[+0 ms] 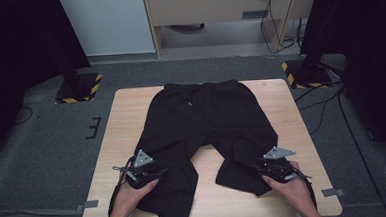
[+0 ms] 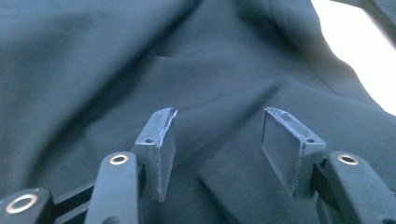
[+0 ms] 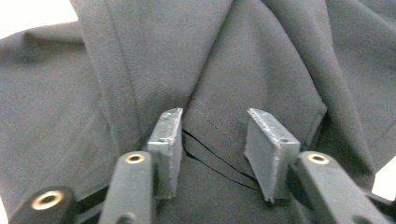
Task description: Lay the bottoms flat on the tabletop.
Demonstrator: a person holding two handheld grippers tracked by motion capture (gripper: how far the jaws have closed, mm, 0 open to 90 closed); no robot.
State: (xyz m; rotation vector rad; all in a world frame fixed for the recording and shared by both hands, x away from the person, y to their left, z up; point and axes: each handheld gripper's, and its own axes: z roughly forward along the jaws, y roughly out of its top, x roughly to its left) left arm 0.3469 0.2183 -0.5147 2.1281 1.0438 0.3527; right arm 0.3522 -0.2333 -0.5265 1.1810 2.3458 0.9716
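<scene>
Matte black woven trousers (image 1: 202, 123) lie creased across the smooth pale wooden table (image 1: 286, 108).

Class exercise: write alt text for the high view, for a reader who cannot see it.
Black trousers lie flat on a light wooden table, waistband at the far edge, legs toward the person. Each hand holds a claw at a leg end: the left claw and the right claw. Dark grey carpet surrounds the table.

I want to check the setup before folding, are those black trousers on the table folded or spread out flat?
Spread out. The black trousers lie flat on the table, waistband at the far edge, both legs apart and pointing toward the person.
</scene>
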